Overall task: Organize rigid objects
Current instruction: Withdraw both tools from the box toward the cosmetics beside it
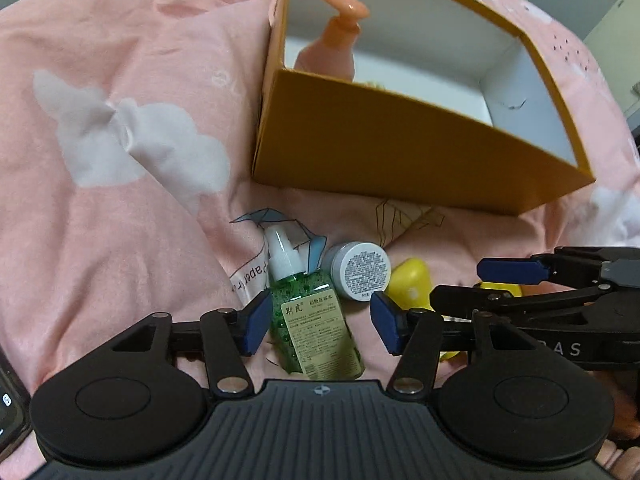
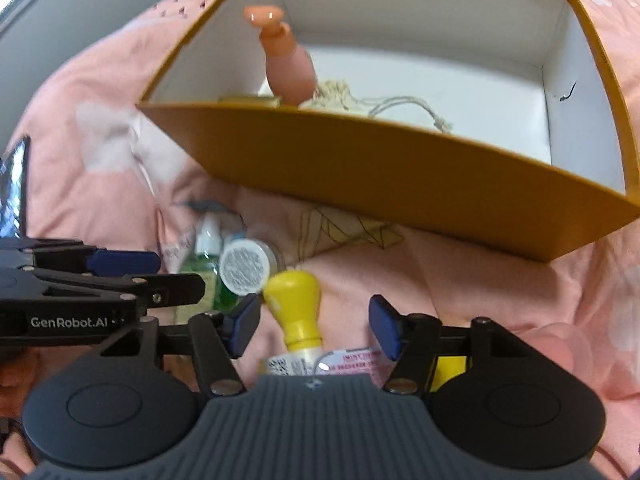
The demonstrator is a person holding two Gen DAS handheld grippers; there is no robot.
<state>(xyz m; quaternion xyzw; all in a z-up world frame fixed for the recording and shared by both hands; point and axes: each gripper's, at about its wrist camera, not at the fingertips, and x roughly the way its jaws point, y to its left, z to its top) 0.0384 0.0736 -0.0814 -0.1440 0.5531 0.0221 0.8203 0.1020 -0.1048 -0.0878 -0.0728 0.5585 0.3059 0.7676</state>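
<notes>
On the pink bedding lies a green spray bottle with a white nozzle, between the fingers of my open left gripper. The right pad stands clear of it. A small grey jar lies on its side just beyond. A yellow-capped bottle lies between the fingers of my open right gripper, and neither pad touches it. The two grippers sit side by side: the right gripper shows in the left wrist view and the left gripper in the right wrist view. The jar and green bottle lie between them.
An open orange box with white inside walls stands just beyond the objects. In it are a pink pump bottle and a cream string bag. A phone lies at the left. The pink bedding is soft and wrinkled.
</notes>
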